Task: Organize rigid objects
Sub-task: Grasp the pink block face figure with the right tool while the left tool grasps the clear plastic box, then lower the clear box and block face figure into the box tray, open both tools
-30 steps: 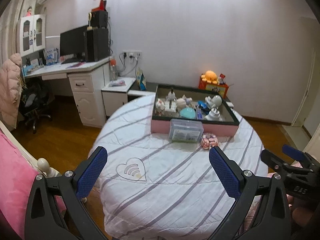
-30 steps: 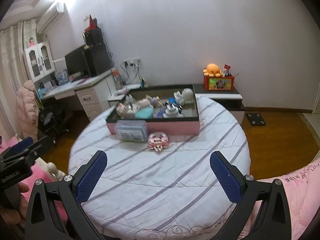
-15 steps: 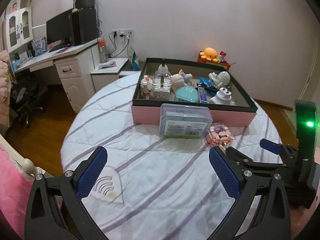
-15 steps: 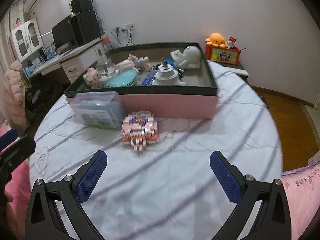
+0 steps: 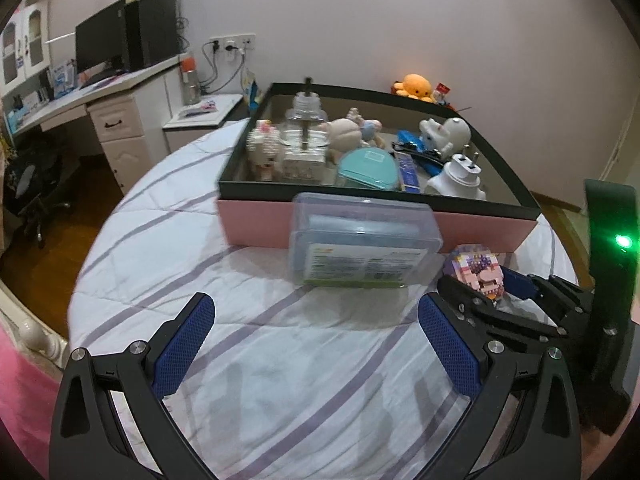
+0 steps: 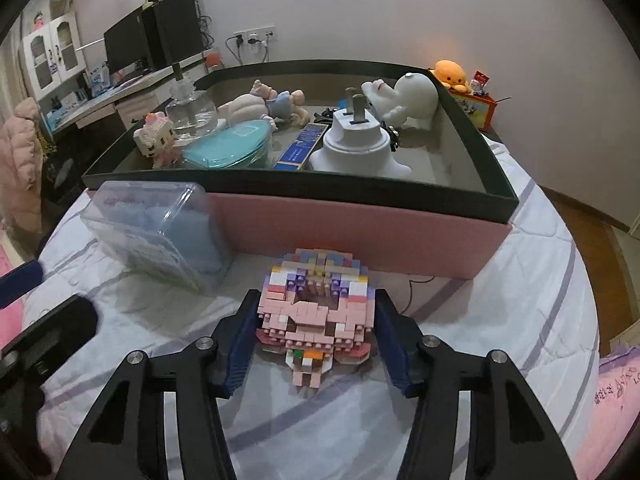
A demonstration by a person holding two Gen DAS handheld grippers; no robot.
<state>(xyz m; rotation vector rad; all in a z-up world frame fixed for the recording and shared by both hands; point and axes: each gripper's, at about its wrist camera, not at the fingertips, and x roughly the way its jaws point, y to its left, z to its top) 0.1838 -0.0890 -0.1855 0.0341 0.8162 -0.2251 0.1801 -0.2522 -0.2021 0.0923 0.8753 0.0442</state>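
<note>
A pink block-built toy figure (image 6: pixel 316 312) lies on the striped white cloth in front of the pink box (image 6: pixel 360 232). My right gripper (image 6: pixel 314 340) has closed around it, with both blue pads against its sides; it also shows in the left wrist view (image 5: pixel 484 284) around the toy (image 5: pixel 478 268). A clear plastic case with blue contents (image 5: pixel 362 240) leans against the box front, also in the right wrist view (image 6: pixel 156 228). My left gripper (image 5: pixel 316 344) is open and empty, low over the cloth just before the case.
The black-rimmed box (image 5: pixel 380 200) holds several items: a white plug device (image 6: pixel 356 140), a teal case (image 6: pixel 232 148), a glass bottle (image 6: pixel 188 112), dolls and a white figure (image 6: pixel 408 96). A desk with a monitor (image 5: pixel 100 48) stands at the left; an orange plush (image 5: pixel 416 86) sits behind.
Both grippers moved forward and down toward the table. The right gripper went from wide open to closed around the pink block toy. The left stayed open.
</note>
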